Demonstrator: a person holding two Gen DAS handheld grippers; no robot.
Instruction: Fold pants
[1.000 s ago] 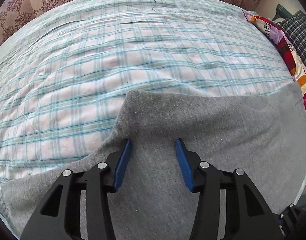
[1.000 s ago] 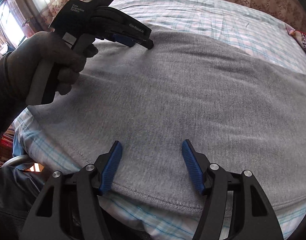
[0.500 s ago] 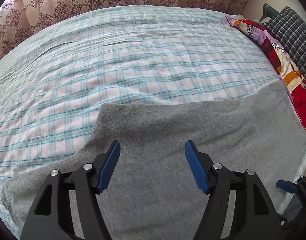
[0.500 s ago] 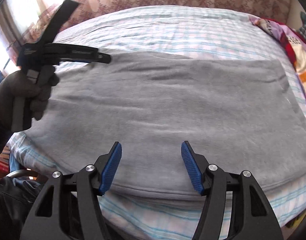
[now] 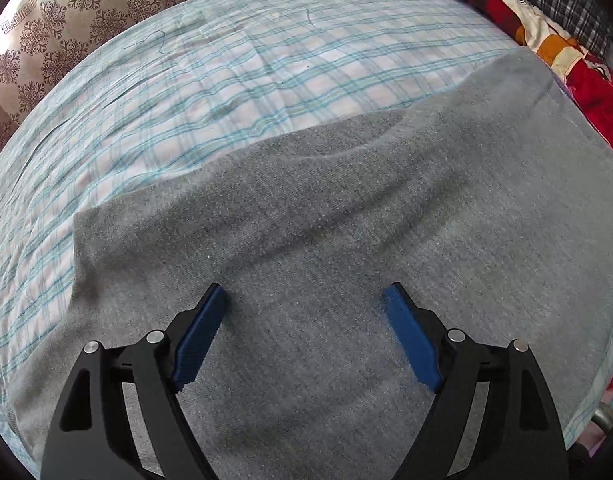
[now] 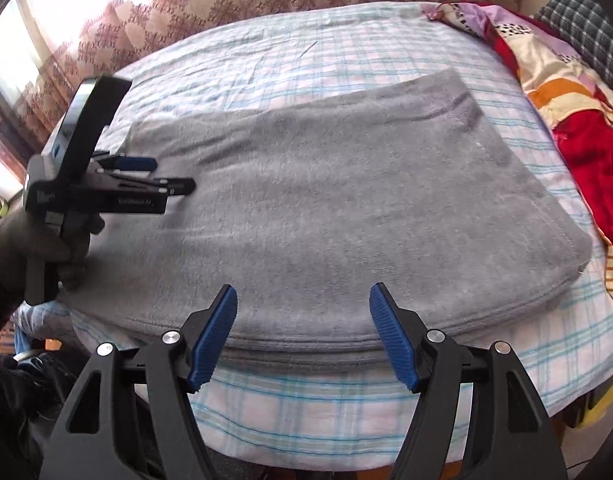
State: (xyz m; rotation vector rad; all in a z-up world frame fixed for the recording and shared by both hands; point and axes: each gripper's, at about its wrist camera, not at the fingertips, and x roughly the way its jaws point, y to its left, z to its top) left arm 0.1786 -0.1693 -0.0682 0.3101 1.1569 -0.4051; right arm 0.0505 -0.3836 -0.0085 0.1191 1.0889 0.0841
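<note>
Grey pants [image 6: 346, 200]: folded flat on the checked bed [image 6: 306, 420], near edge. Left gripper [image 5: 304, 320] and right gripper [image 6: 302, 328]: jaws released, holding nothing, above the cloth. Risk: a one-layer pinch would drag the fold askew.

Matt grey fleecy knit pants [image 6: 346, 208] lie on the thin, creased woven check bed sheet [image 5: 226, 80]; ribbed blue jaw pads [image 6: 212, 336] look rubbery.

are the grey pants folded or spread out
Folded: the grey pants lie as a flat rectangle on the bed, with stacked layers showing at the near edge.
</note>
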